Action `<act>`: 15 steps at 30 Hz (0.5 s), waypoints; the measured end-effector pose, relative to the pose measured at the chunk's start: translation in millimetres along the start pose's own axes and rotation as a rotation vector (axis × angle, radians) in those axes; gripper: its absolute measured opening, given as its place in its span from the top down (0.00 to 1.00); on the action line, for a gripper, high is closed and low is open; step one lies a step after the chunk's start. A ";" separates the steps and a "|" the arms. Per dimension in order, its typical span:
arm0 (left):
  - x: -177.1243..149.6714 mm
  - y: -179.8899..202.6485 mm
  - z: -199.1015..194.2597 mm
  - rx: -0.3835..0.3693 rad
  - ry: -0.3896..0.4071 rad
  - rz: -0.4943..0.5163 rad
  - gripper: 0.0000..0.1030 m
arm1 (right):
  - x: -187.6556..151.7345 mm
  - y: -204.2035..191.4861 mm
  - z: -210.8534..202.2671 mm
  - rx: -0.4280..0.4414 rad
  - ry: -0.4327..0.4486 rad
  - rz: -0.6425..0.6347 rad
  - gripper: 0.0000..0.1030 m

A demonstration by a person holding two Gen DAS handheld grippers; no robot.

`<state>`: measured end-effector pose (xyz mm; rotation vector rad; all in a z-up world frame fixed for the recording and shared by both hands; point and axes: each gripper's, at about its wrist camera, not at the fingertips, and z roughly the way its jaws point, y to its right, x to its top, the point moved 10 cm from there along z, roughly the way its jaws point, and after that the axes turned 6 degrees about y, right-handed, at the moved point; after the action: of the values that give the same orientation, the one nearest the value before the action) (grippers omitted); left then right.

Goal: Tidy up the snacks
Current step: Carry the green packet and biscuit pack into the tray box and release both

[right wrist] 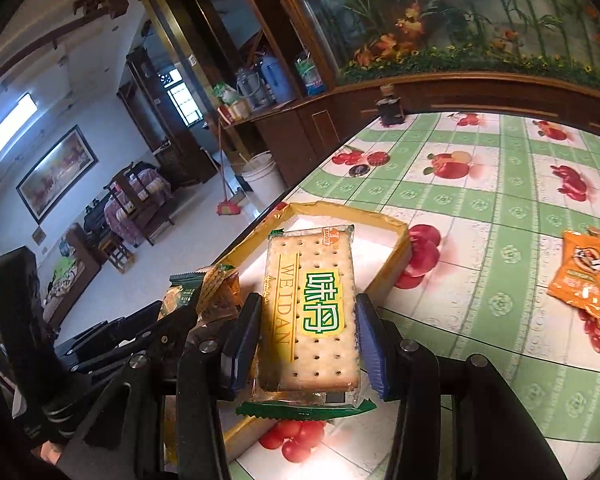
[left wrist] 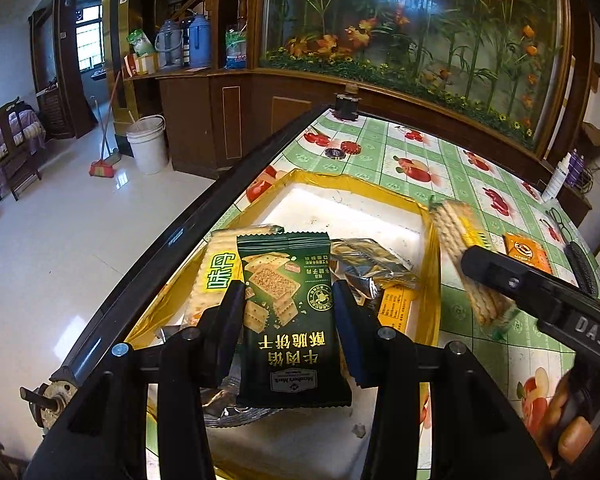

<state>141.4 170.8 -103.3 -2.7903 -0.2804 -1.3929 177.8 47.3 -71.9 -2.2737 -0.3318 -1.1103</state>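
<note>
Left gripper (left wrist: 288,304): jaws pinching a dark green foil cracker packet (left wrist: 290,316) over the gold-rimmed white tray (left wrist: 356,184).
Right gripper (right wrist: 306,340): jaws pinching a clear-wrapped pale cracker pack with a yellow label (right wrist: 312,312), above the tray's edge.
Tray contents: a matching clear cracker pack (left wrist: 216,276) at 10 o'clock of the green packet, a silver foil packet (left wrist: 368,264) at 2 o'clock.
Still loose: orange sachets (right wrist: 584,276) on the green fruit-print tablecloth (right wrist: 500,184), at 3 o'clock.
Risk: the slick wrapper could slip; a hard squeeze could crack the crackers; the two grippers could collide over the tray.

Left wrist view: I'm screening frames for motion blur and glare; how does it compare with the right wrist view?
Left wrist view: green cracker packet sharp, Weidan cracker pack smeared by motion, glare on the floor. Right wrist view: that pack crisp; fisheye bends the table edge.
</note>
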 end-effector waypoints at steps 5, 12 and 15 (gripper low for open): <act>2.2 2.9 0.5 -0.022 -0.006 -0.005 0.59 | 1.1 -8.9 24.5 0.008 -0.021 -0.014 0.54; 14.5 30.3 16.6 -0.099 -0.017 0.000 0.59 | 16.4 -3.5 62.5 -0.026 -0.042 -0.027 0.54; 5.4 27.0 31.7 -0.076 -0.060 0.002 0.59 | 17.6 7.0 78.1 -0.041 -0.065 -0.013 0.54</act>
<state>174.1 147.8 -116.3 -2.8964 -0.2305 -1.3500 241.7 87.9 -98.7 -2.3505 -0.3528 -1.0605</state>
